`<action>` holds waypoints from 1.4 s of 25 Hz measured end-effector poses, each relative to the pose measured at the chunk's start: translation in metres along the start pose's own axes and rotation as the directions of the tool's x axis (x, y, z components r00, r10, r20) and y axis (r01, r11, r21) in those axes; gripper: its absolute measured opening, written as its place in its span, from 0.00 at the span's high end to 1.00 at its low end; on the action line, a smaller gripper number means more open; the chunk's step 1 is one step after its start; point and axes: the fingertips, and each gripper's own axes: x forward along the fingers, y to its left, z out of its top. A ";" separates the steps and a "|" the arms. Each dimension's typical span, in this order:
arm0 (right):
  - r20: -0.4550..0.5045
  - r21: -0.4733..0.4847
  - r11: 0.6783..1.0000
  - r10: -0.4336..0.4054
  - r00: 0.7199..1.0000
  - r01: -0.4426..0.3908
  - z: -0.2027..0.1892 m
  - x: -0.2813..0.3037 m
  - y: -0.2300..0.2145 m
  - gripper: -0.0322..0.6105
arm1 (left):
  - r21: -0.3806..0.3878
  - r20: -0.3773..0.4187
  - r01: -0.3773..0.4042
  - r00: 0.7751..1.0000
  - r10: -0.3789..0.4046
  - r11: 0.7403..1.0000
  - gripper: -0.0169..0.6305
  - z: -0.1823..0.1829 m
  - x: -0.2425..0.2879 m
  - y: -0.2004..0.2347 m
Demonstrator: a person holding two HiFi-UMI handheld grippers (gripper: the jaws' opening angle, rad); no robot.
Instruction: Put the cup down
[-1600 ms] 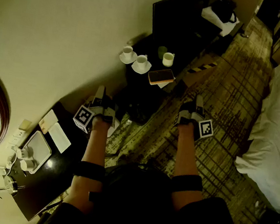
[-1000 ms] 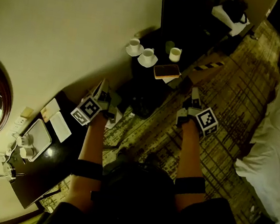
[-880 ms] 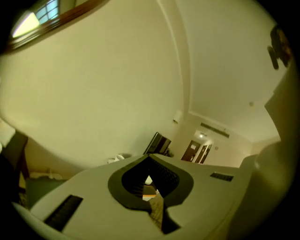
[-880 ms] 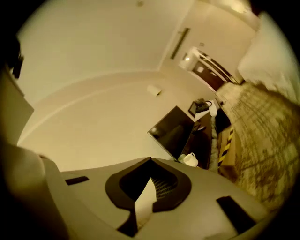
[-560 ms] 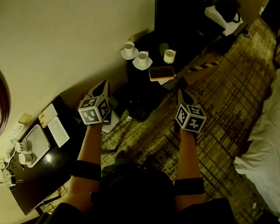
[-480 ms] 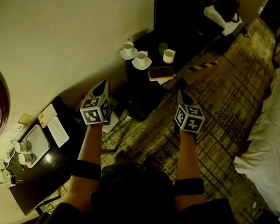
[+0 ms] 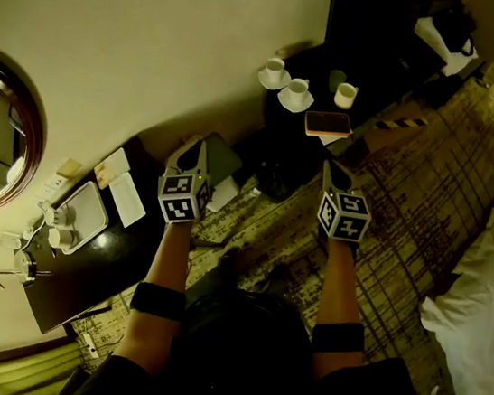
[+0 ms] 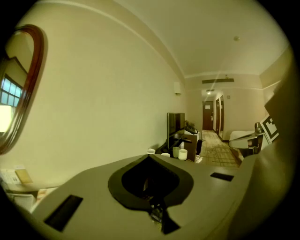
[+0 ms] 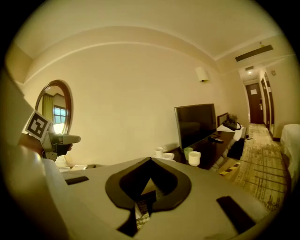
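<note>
The small white cup [image 7: 344,95] stood upright on the dark table [image 7: 317,65] beside a green cup [image 7: 336,80]; left gripper [image 7: 191,146] and right gripper [image 7: 332,169] hung empty, jaws closed.

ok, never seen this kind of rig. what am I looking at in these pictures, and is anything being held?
There's no robot here. A person holds a hand-held claw in each hand. The head view comes from a camera on the person's head, looking down at the left claw and the right claw; the marker cubes are part of them. The other two pictures come from a camera riding on each claw, looking along its jaws. Both claws are shut and empty, held in the air over the carpet. Ahead, a dark desk carries cups on saucers, a white mug and a TV. A tray sits on a nearer dark surface at the left.
</note>
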 end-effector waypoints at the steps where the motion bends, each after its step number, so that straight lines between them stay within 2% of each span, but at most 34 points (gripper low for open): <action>1: -0.002 -0.010 0.999 0.031 1.000 -0.031 0.001 0.010 0.014 0.94 | -0.003 -0.004 -0.027 1.000 0.027 1.000 0.97 -0.005 -0.007 0.013; 4: -0.022 -0.054 0.992 0.111 0.994 -0.112 0.005 0.036 0.060 0.95 | -0.019 -0.003 -0.119 0.993 0.119 0.993 0.97 -0.016 -0.031 0.063; 8: -0.056 -0.140 0.971 0.188 0.981 -0.194 0.015 0.062 0.128 0.94 | -0.073 0.020 -0.227 0.973 0.229 0.971 0.97 -0.019 -0.076 0.129; 13: -0.074 -0.222 0.921 0.312 0.947 -0.321 0.019 0.094 0.258 0.94 | -0.075 0.021 -0.362 0.931 0.364 0.929 0.97 -0.038 -0.157 0.227; 16: -0.120 -0.267 0.866 0.405 0.906 -0.423 0.003 0.096 0.360 0.94 | -0.112 -0.001 -0.449 0.892 0.452 0.887 0.97 -0.065 -0.219 0.293; 20: -0.182 -0.286 0.781 0.525 0.832 -0.555 -0.025 0.092 0.483 0.94 | -0.152 -0.033 -0.547 0.835 0.549 0.823 0.97 -0.101 -0.299 0.367; 24: -0.239 -0.318 0.684 0.613 0.753 -0.657 -0.053 0.081 0.581 0.94 | -0.189 -0.065 -0.641 0.764 0.642 0.744 0.97 -0.127 -0.374 0.420; 28: -0.279 -0.338 0.618 0.654 0.703 -0.709 -0.075 0.069 0.654 0.94 | -0.200 -0.076 -0.672 0.736 0.673 0.713 0.97 -0.151 -0.428 0.459; 33: -0.312 -0.343 0.575 0.676 0.668 -0.743 -0.095 0.059 0.735 0.94 | -0.233 -0.103 -0.708 0.700 0.707 0.667 0.97 -0.171 -0.490 0.510; 35: -0.325 -0.344 0.556 0.685 0.652 -0.757 -0.104 0.054 0.761 0.94 | -0.244 -0.114 -0.714 0.693 0.712 0.656 0.97 -0.179 -0.508 0.524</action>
